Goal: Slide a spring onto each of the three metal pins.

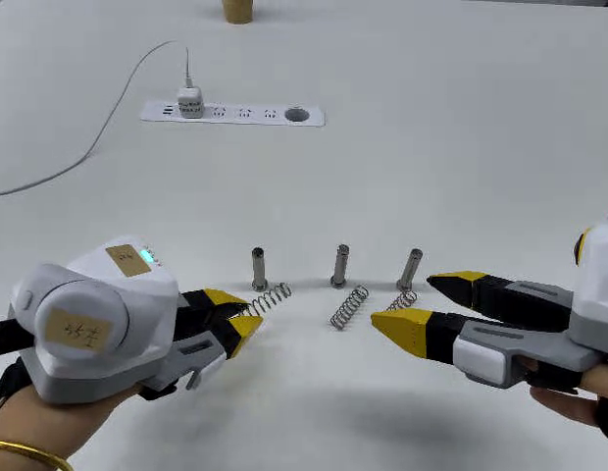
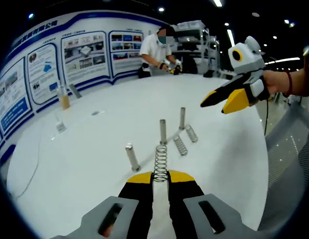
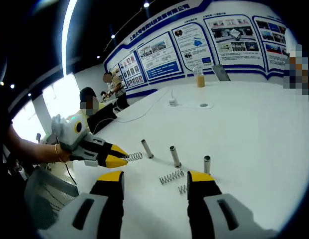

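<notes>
On the white desk (image 1: pixel 461 147), a row of three metal pins, all upright and well apart: left pin (image 1: pixel 259 268), middle pin (image 1: pixel 340 265), right pin (image 1: pixel 410 269). All three bare of springs.

Left tongs (image 1: pixel 247 316) clamped shut on one end of the first spring (image 1: pixel 268 297). Free end sticking out past the yellow tips, close beside the foot of the left pin. Clear in the left gripper view, with the coil pinched between the two tips.

Second spring (image 1: pixel 349 306) flat on the desk just in front of the middle pin, apart from both tongs.

Third spring (image 1: pixel 402 300) flat on the desk at the foot of the right pin.

Right tongs (image 1: pixel 402 299) spread wide, gripping nothing, tips near the third spring. Cannot tell whether touching it.

Farther back, a power strip (image 1: pixel 232 114) with a white charger (image 1: pixel 189 100) plugged in, its cable (image 1: pixel 98 137) trailing off to the left. At the far edge, a cup (image 1: pixel 237 10).
</notes>
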Demonstrator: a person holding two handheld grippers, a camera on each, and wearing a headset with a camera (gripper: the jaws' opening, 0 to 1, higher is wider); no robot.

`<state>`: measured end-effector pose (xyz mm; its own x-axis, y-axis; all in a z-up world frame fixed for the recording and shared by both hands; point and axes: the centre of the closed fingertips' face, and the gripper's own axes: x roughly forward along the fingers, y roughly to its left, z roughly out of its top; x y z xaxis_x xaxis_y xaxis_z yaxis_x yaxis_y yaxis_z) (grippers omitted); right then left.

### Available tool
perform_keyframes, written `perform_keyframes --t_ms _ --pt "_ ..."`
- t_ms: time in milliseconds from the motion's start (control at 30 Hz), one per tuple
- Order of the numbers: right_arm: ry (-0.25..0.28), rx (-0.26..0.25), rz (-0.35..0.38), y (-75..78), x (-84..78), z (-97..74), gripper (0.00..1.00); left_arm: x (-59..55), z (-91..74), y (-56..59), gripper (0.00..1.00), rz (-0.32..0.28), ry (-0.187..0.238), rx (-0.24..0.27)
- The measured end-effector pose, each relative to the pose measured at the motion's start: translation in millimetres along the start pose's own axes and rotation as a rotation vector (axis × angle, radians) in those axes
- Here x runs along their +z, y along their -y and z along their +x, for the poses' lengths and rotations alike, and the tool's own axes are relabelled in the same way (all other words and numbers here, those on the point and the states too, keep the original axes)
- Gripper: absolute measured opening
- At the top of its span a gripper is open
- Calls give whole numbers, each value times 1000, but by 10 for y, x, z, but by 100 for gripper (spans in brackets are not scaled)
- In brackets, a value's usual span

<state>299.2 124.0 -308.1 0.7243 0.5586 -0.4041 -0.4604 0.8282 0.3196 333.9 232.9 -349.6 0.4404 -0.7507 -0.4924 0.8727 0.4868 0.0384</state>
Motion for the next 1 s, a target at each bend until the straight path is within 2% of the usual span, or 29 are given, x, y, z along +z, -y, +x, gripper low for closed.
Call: perform_keyframes --t_ms 333,567,700,833,1000 --pt "70 63 79 -217 202 110 46 255 -145 135 10 8 112 3" --pt "91 94 138 -322 258 179 42 370 -229 208 10 18 177 -2" --pt "111 114 184 -380 296 207 38 408 -260 226 10 22 200 0" --pt "130 143 235 -446 322 233 35 511 -310 254 10 4 264 -7" --pt "158 180 282 -541 374 249 32 590 -359 277 10 0 300 -5"
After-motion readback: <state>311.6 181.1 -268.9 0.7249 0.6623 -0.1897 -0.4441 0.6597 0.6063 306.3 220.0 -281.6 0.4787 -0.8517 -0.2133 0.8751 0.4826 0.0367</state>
